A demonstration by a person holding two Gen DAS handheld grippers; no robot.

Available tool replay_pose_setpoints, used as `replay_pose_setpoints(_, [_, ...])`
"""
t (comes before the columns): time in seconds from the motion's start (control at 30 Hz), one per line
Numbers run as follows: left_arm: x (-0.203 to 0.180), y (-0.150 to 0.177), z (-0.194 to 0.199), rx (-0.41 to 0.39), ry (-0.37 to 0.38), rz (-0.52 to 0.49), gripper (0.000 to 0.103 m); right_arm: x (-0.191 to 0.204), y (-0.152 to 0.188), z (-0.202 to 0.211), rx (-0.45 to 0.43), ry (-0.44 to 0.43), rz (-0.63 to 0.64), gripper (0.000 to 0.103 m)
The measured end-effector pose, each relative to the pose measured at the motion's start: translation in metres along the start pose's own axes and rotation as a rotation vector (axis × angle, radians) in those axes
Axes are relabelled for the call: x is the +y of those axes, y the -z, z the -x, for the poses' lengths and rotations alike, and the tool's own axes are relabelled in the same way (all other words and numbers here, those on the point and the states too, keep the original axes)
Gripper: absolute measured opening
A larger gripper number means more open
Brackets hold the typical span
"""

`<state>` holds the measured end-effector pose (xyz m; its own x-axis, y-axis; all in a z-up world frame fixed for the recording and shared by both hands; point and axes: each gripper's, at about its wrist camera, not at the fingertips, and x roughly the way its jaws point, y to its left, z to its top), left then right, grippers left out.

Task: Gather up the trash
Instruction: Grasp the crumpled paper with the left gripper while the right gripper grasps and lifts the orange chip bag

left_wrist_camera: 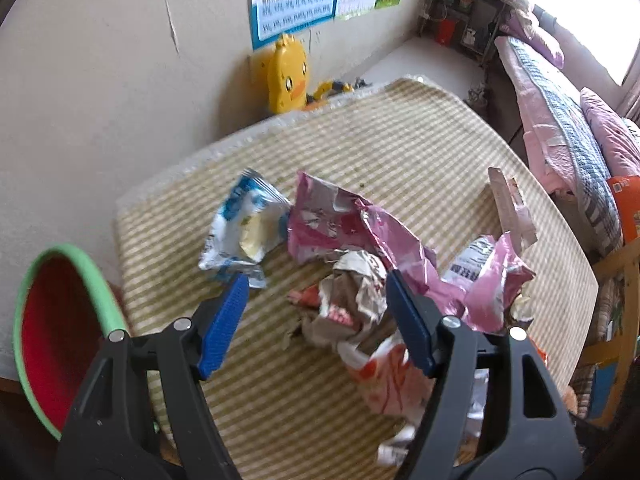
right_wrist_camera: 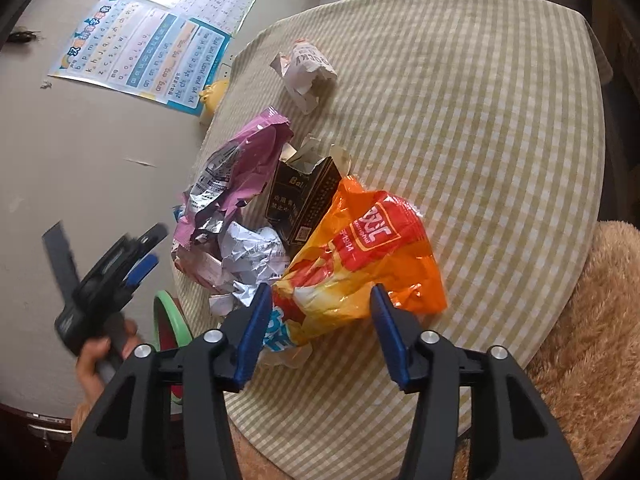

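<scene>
Across the round counter (right_wrist_camera: 500, 128) with its green-and-cream checked cloth, the trash lay heaped toward the wall-side edge. Below that edge stood the red bin with a green rim (left_wrist_camera: 28, 280). Largest in the heap was the crumpled orange plastic snack bag (right_wrist_camera: 372, 248), nearest the front edge; behind it sprawled a torn pink foil wrapper (right_wrist_camera: 240, 168), then an opened black cardboard carton (right_wrist_camera: 300, 200), a blue-and-white sachet (left_wrist_camera: 244, 228), a ball of crumpled white paper (right_wrist_camera: 256, 256) and, well apart near the far edge, a small white printed wrapper (right_wrist_camera: 306, 72).

Both claws were released. The right claw (right_wrist_camera: 318, 332) straddled the orange bag's near end, pads not yet pressing. The left claw (left_wrist_camera: 316, 320) hung over the paper ball, gripping nothing.

A likely risk: slick foil could slide from a shallow pinch, or a closing claw could snag neighbouring wrappers and drag them off the counter edge, missing the bin.
</scene>
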<state>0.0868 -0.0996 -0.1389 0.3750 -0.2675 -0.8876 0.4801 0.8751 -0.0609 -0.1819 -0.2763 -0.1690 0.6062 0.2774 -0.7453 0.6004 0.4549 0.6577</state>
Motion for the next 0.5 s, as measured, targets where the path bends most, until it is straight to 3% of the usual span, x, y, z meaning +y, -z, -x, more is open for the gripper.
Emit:
replay_pose_setpoints(0.13, [-0.007, 0.002, -0.021, 0.067, 0.006, -0.015, 0.061, 0.003, 0.001, -0.001, 0.003, -0.002, 0.007, 0.054])
replay_pose_setpoints(0.23, [-0.010, 0.006, -0.031, 0.101, 0.028, -0.009, 0.044, 0.003, 0.002, -0.003, 0.004, -0.004, 0.000, 0.055])
replay_pose_setpoints(0.3, [-0.010, 0.005, -0.028, 0.092, 0.036, -0.002, 0.031, 0.002, 0.001, -0.004, 0.007, -0.001, -0.004, 0.057])
replay_pose_setpoints(0.37, [-0.011, 0.004, -0.019, 0.062, 0.033, -0.011, 0.010, 0.001, 0.002, -0.004, 0.011, -0.007, -0.015, 0.058])
replay_pose_setpoints(0.5, [-0.007, 0.006, 0.008, -0.028, -0.001, -0.009, 0.008, 0.000, 0.003, 0.002, 0.023, -0.029, -0.043, 0.065])
